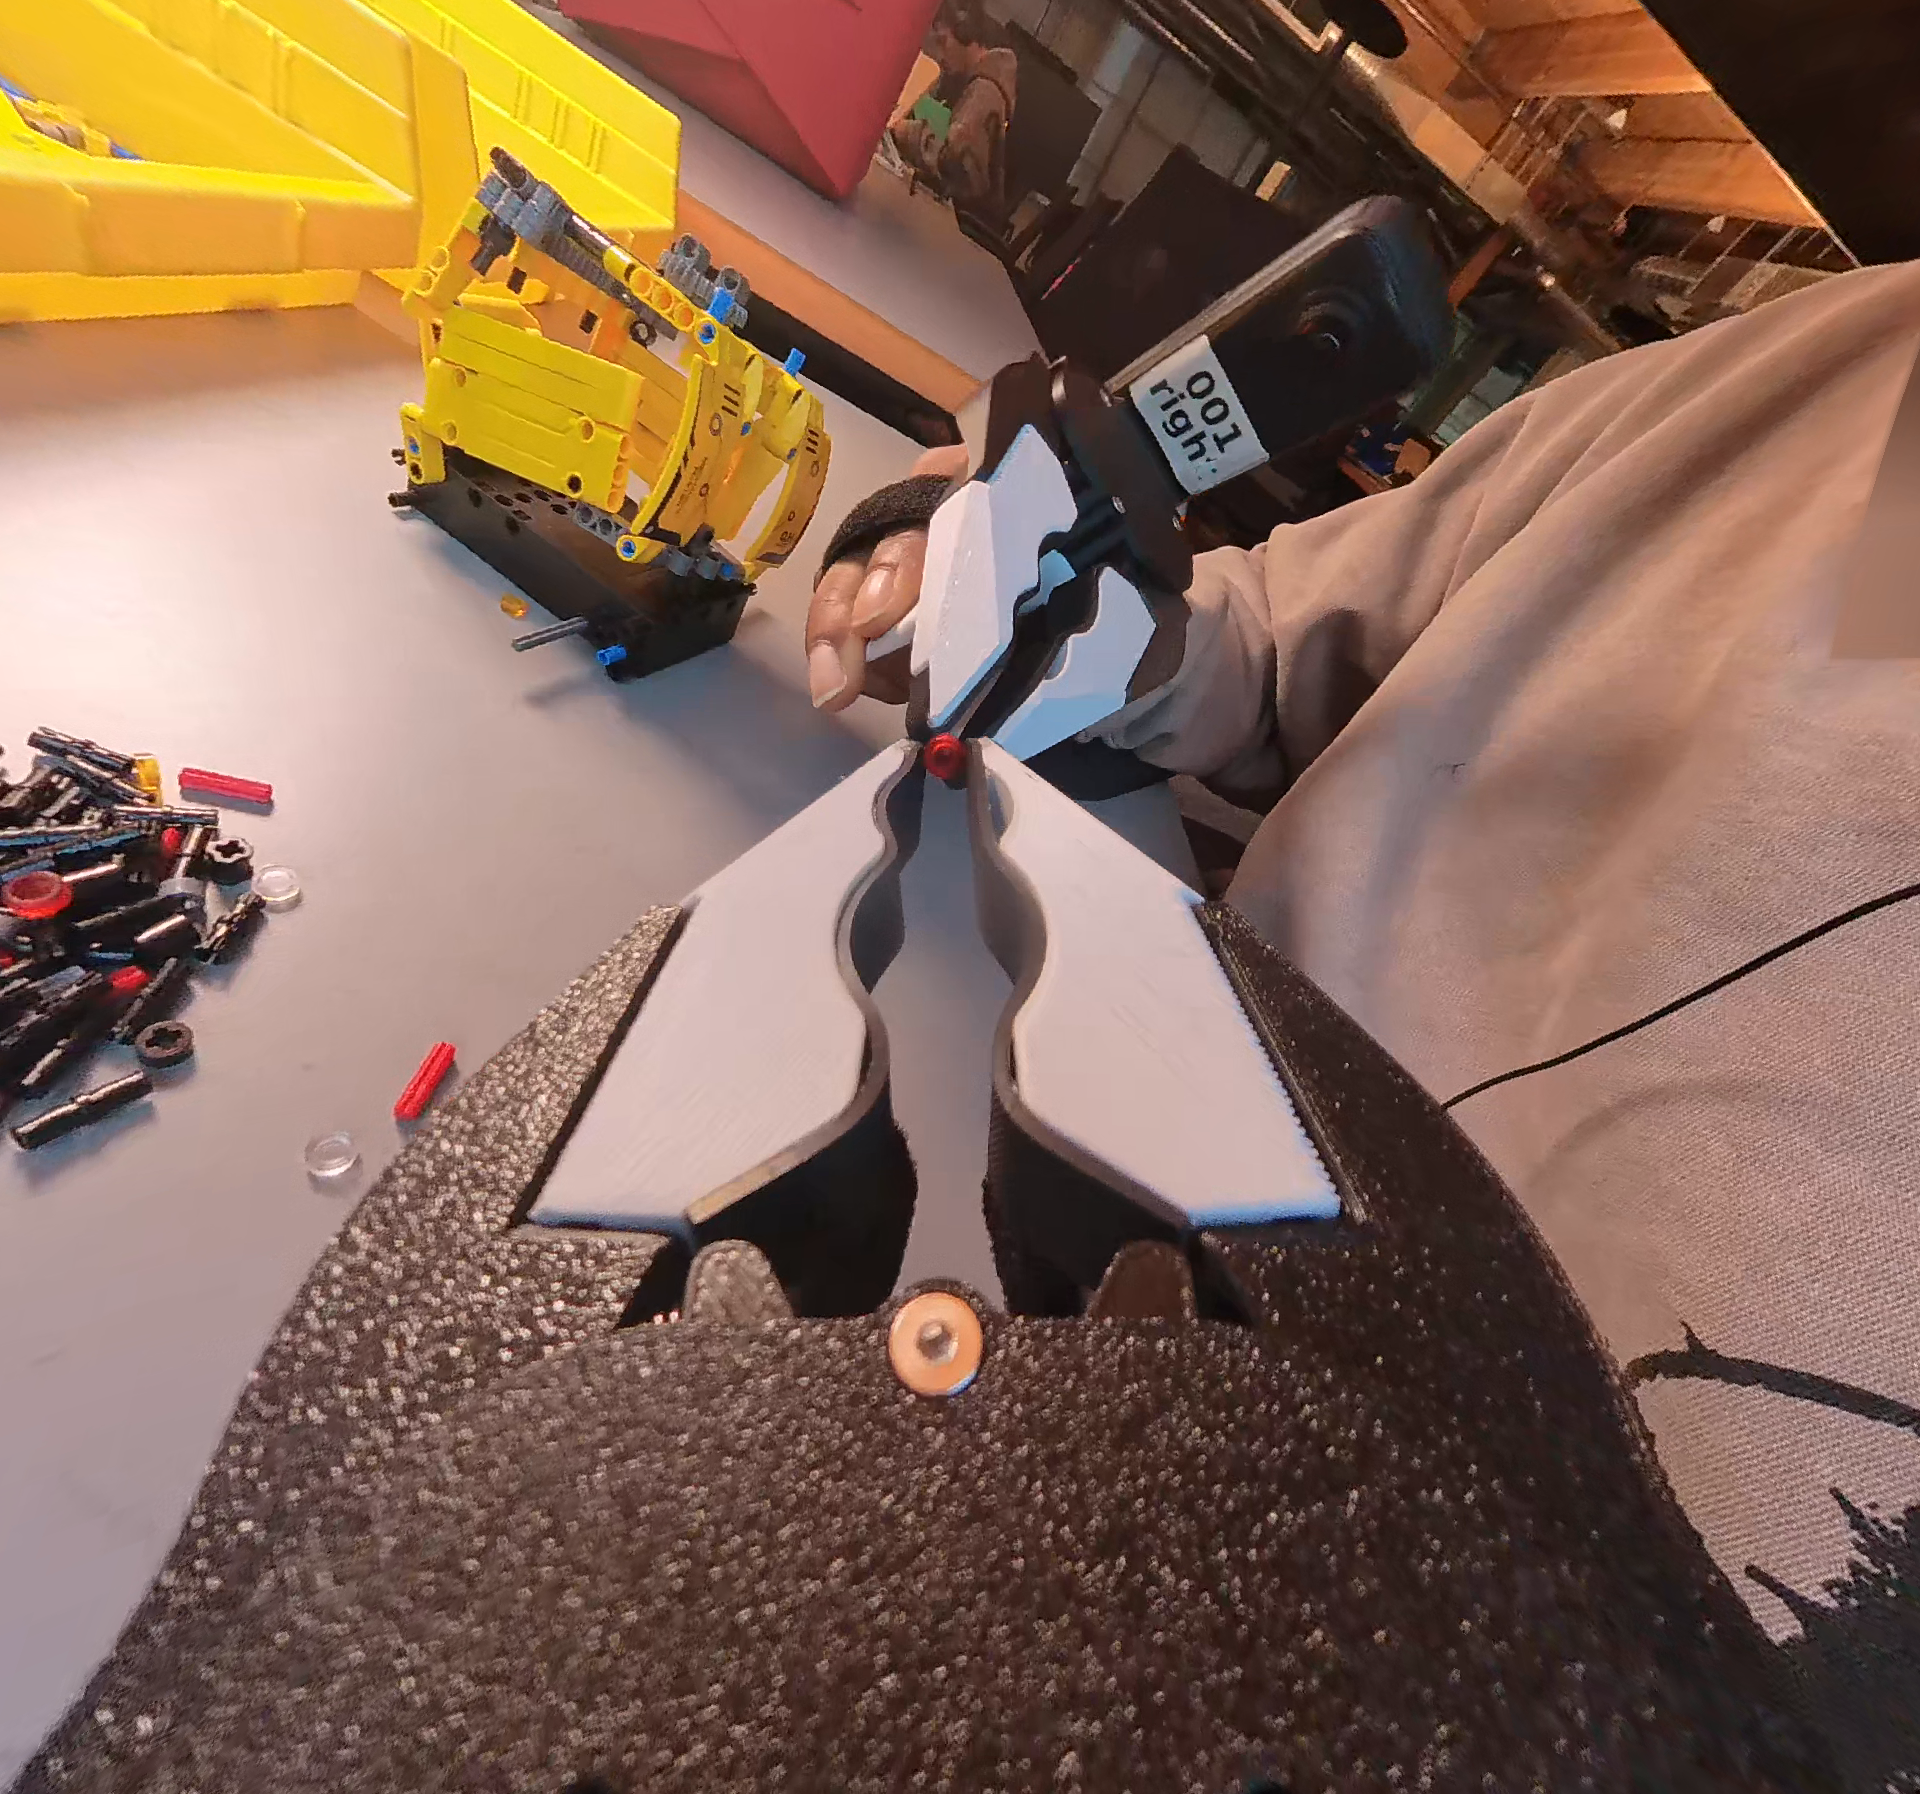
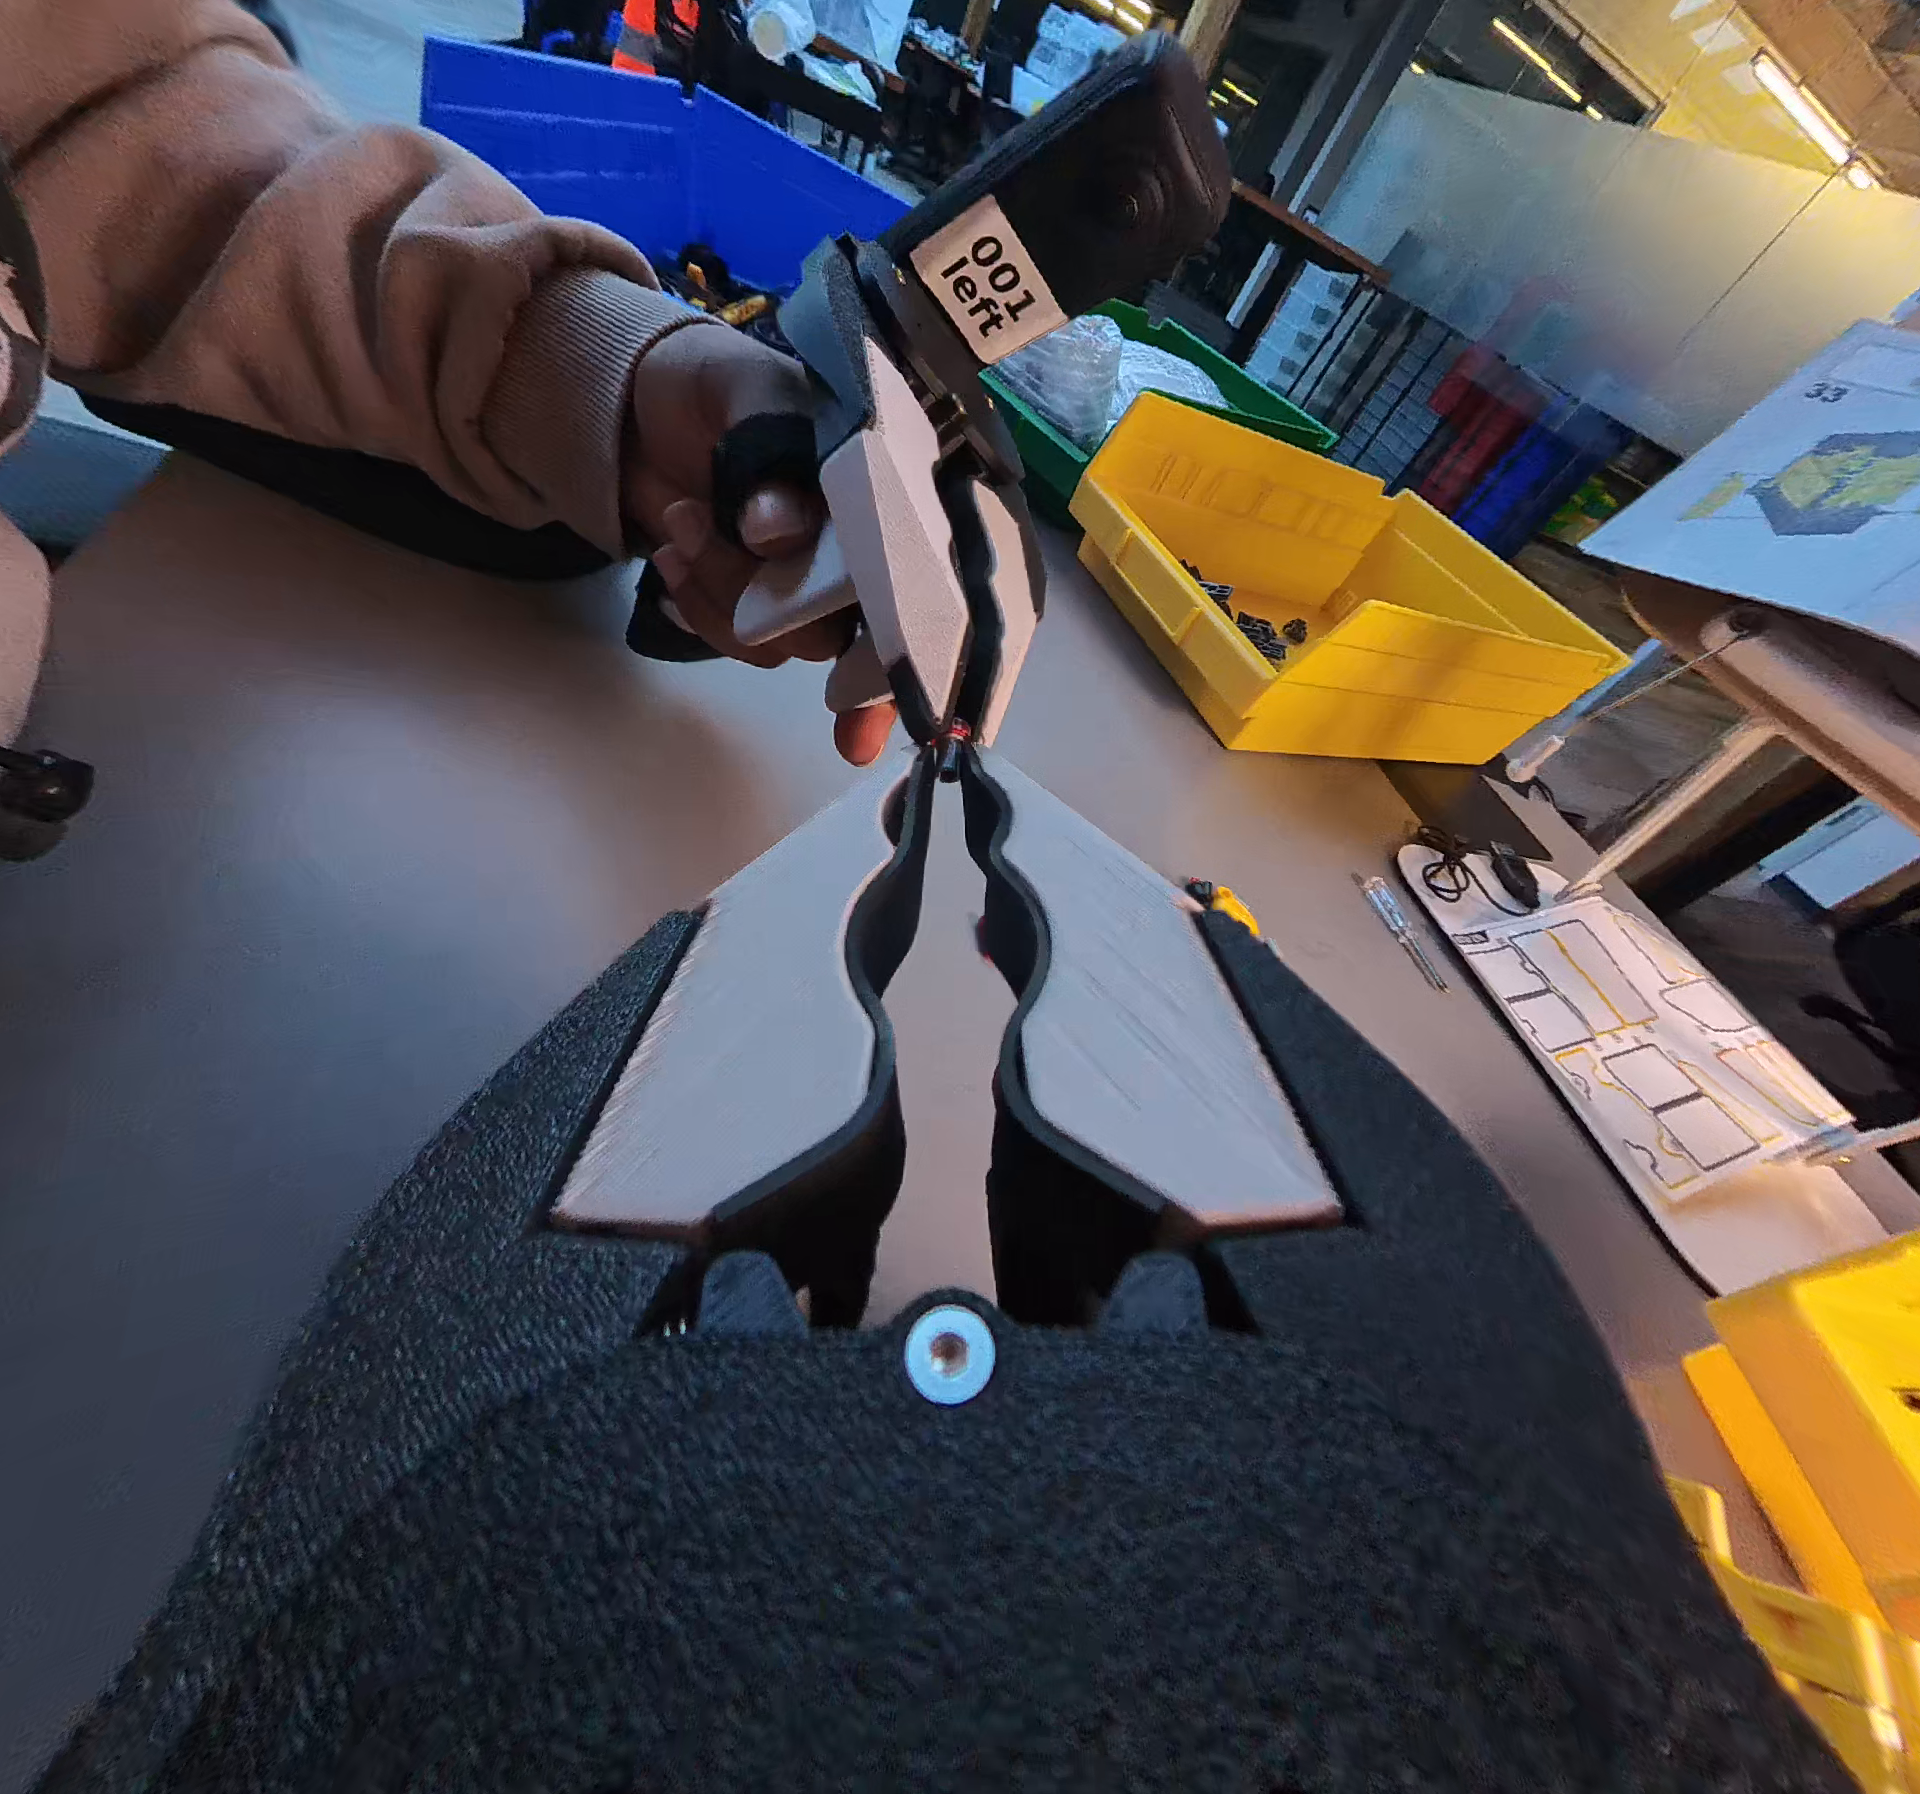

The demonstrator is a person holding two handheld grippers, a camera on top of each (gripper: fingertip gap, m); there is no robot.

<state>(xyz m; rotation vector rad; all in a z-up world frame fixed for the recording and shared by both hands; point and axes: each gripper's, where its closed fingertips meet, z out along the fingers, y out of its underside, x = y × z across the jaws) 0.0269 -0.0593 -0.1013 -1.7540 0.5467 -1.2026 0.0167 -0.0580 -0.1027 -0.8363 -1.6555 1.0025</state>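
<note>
My left gripper [image 1: 940, 765] is shut on a small red piece [image 1: 943, 755], held above the grey table [image 1: 436, 705]. My right gripper [image 2: 947, 759] is shut on a small black piece [image 2: 949, 765]. The two grippers meet tip to tip, and the red and black pieces touch. The right gripper [image 1: 938, 732] comes down from above in the left wrist view; the left gripper [image 2: 954, 728] does the same in the right wrist view. A partly built yellow and black brick model [image 1: 613, 414] stands on the table behind the left gripper.
A pile of black and red pins [image 1: 94, 923] lies at the left, with loose red pins [image 1: 424, 1079] and clear round pieces [image 1: 332, 1154]. Yellow bins [image 1: 260, 82] [image 2: 1340, 601], a red bin [image 1: 769, 9], green bin [image 2: 1049, 456], blue bin [image 2: 623, 155], a sticker sheet [image 2: 1621, 1027] and a screwdriver [image 2: 1397, 929] surround them. The tips of both grippers are at nearly the same place.
</note>
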